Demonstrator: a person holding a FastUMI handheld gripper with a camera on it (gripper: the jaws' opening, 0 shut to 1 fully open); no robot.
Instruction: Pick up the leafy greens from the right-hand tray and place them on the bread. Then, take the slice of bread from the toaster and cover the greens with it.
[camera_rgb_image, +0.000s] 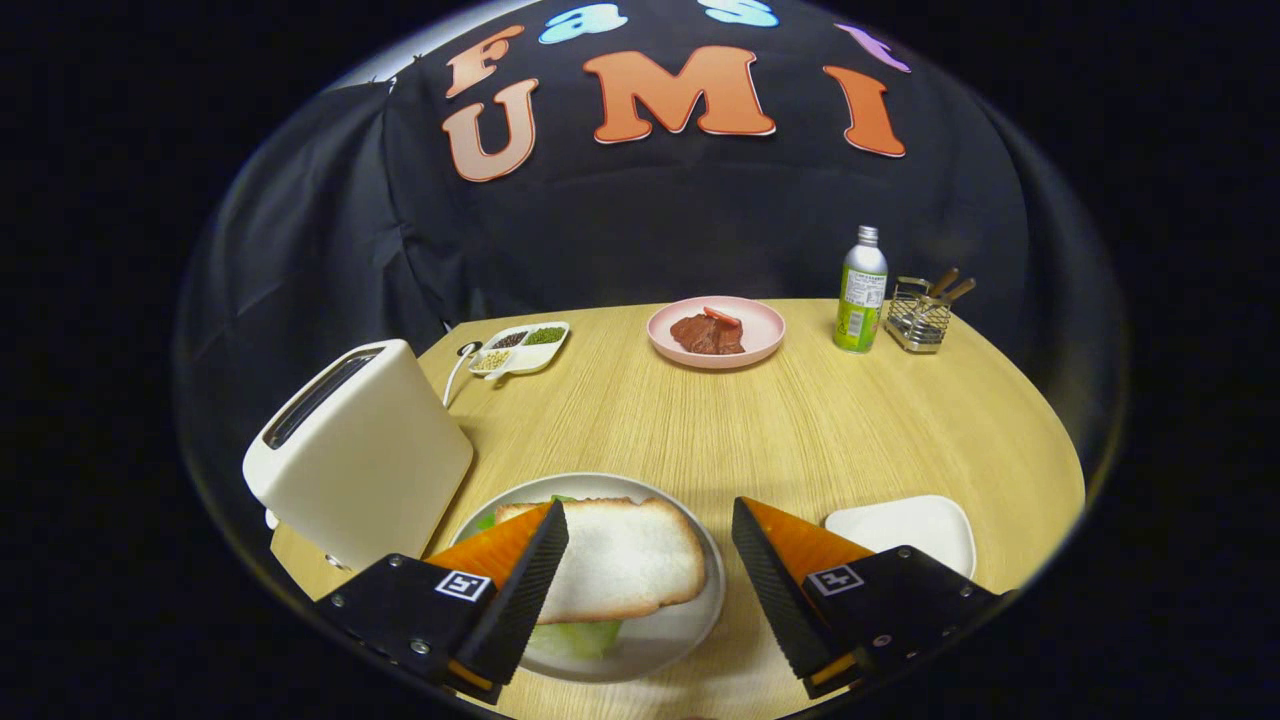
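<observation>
Surface (800, 430): pale wood-grain top, carrying every item listed below.

Toaster (370, 460): cream-coloured, sitting at the near left of the surface, slot facing up; its cord (455, 372) is trailing away behind it toward the wall.

Claw (650, 555): hovering low over the near edge of the surface, its two fingers spread wide apart and gripping nothing. The left finger is overlapping the near left of the grey plate; the right finger is sitting just off the plate's right rim.

Grey plate (690, 620): round, lying between and just ahead of the fingers, beside the toaster.

Slice of bread (625, 560): lying flat on the grey plate, between the fingers, covering the leafy greens.

Leafy greens (580, 636): peeking out from under the bread at its near edge and at its far left corner.

White tray (915, 525): lying just beyond the right finger.

Pink plate (760, 335): sitting at the far centre, holding reddish-brown food (708, 334).

Divided dish (522, 349): white, sitting far left behind the toaster, holding green, dark and pale grains in separate compartments.

Bottle (861, 293): green-labelled, metal-capped, standing upright far right.

Wire caddy (920, 315): standing just beside the bottle, wooden handles sticking out of it.
</observation>
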